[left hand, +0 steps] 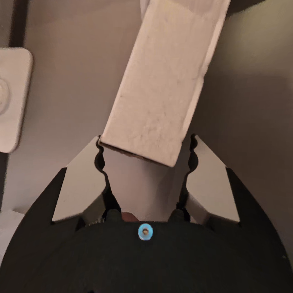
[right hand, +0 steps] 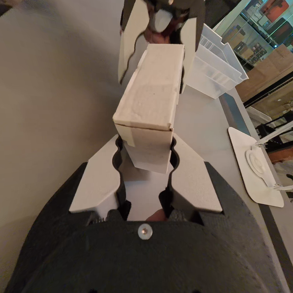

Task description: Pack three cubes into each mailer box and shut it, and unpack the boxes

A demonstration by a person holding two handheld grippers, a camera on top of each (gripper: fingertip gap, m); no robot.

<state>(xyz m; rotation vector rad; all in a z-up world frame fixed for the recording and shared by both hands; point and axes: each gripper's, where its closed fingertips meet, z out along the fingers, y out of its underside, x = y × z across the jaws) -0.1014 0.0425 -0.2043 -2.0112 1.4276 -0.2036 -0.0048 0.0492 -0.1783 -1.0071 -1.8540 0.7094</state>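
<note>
A long white mailer box (left hand: 160, 82) with its lid closed lies lengthwise between my two grippers. My left gripper (left hand: 145, 138) is open wide around one end; its left fingertip touches a box corner and the right fingertip stands clear. My right gripper (right hand: 146, 140) is shut on the other end of the box (right hand: 152, 98), with both fingers pressing its side walls. A strip of tape shows on that end. The left gripper (right hand: 151, 85) shows at the far end in the right wrist view, its fingers straddling the box. No cubes are in view.
A clear plastic bin (right hand: 214, 68) stands on the grey table (right hand: 55, 95) beyond the box to the right. A flat white mat with a raised emblem (right hand: 256, 166) lies near the table's right edge; it also shows in the left wrist view (left hand: 12, 98).
</note>
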